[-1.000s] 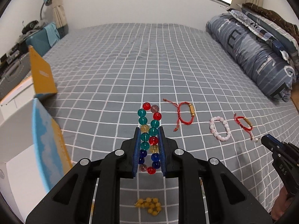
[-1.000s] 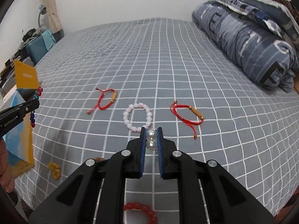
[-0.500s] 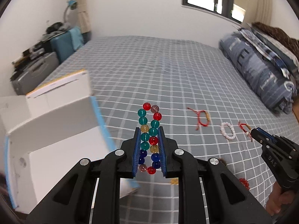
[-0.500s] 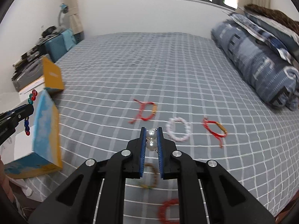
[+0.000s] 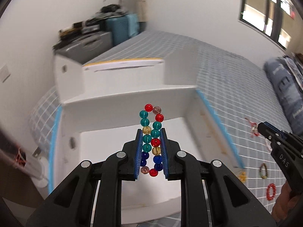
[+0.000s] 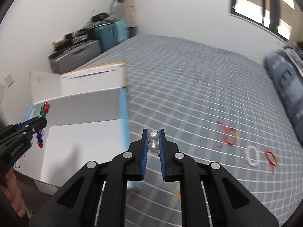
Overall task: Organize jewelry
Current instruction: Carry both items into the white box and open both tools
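The multicoloured bead bracelet [image 5: 151,139] is clamped between the blue pads of the left hand-held gripper [image 5: 151,132], squeezed into a long narrow loop whose top beads stand out past the fingertips. It is held above the open white box [image 5: 121,102], whose blue-edged walls and raised flaps are seen blurred beneath it. In the right wrist view the same bracelet [image 6: 43,121] is seen at the left edge, hanging from the left hand-held gripper [image 6: 40,122] in front of the box [image 6: 85,113].

The pearl earrings [image 6: 153,141] are pinched by the right hand-held gripper [image 6: 153,131], its pads closed on two white pearls stacked one above the other, with a small metal fitting showing below them. This gripper is held over the grey checked bed [image 6: 189,87], just beside the box's blue-edged right wall. From the left wrist view the right hand-held gripper [image 5: 258,129] is seen at the right edge, with part of a hand [image 5: 284,202] gripping it.

On the bed further jewelry is laid out: a red cord bracelet with a gold tube [image 6: 229,135], a pale pink bead bracelet [image 6: 251,156], a second red cord bracelet [image 6: 271,158], and, in the left wrist view, a red bead bracelet [image 5: 271,191], a dark beaded one [image 5: 263,170] and a yellow one [image 5: 242,176]. A striped blue duvet [image 6: 284,87] is bundled at the right side of the bed.
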Demonstrator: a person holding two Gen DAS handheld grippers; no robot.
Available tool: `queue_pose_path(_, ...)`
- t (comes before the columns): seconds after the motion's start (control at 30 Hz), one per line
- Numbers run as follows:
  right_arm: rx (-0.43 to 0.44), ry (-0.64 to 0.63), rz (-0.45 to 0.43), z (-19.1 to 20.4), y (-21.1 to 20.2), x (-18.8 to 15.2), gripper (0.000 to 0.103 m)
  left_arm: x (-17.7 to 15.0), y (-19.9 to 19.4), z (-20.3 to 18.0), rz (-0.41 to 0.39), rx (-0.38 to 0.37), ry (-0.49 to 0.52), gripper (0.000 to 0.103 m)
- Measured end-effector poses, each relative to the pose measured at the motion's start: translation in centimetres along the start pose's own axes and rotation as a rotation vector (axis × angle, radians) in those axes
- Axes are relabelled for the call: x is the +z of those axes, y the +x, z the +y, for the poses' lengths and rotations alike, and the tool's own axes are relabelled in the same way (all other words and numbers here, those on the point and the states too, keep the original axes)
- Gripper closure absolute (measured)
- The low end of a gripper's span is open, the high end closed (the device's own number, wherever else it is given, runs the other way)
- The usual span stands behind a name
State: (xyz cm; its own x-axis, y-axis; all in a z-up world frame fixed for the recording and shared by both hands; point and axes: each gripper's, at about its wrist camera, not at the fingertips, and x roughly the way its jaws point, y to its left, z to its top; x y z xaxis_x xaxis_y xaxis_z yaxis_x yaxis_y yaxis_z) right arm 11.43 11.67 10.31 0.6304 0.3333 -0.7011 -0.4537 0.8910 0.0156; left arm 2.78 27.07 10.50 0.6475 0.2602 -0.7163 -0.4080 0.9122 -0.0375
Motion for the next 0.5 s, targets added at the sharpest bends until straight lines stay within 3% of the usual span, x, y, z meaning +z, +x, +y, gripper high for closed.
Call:
queue_pose_path(0.27,0.081,-0.090,0.114,7.5,5.4,1.0,0.092,-1.4,3.3,5.7,0.108,0.043,-0.060,0.088)
queue_pose_path(0.5,0.094,-0.093,0.285,9.1,10.3,0.5,0.092,-2.4,5.8,6.8,0.190,0.025,-0.074,0.091)
